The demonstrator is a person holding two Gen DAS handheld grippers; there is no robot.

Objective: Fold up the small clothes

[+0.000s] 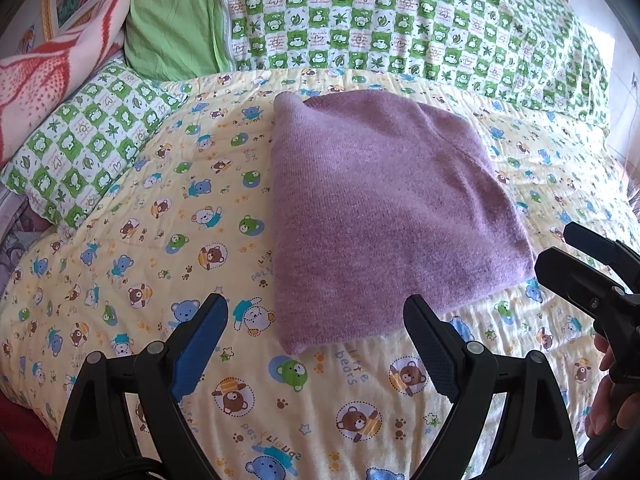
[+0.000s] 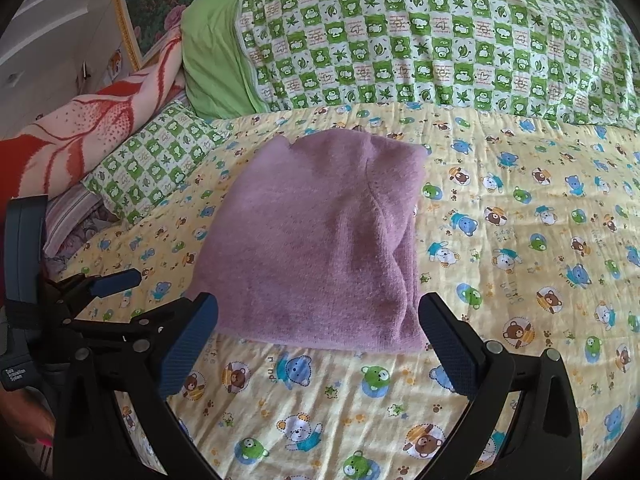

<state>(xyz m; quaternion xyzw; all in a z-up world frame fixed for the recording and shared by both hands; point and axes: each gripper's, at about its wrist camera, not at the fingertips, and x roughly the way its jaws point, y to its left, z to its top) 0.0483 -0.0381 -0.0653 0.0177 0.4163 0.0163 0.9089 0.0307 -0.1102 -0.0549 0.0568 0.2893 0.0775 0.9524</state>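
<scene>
on the bear-print quilt (image 1: 120,264) the purple knit garment (image 1: 380,208) is lying flat in a compact squarish bundle, looking already folded to us. we are holding the left gripper (image 1: 316,336) and right gripper (image 2: 318,332) just short of its near edge, both spread wide and gripping nothing, probably clear so the folds are not disturbed.

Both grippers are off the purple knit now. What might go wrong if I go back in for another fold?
The folded purple knit garment is thick and soft, so pinching only its top layer might peel the fold open. It lies on a loose yellow bear-print quilt; the open left gripper or right gripper might snag quilt fabric along with the garment's near edge.
</scene>
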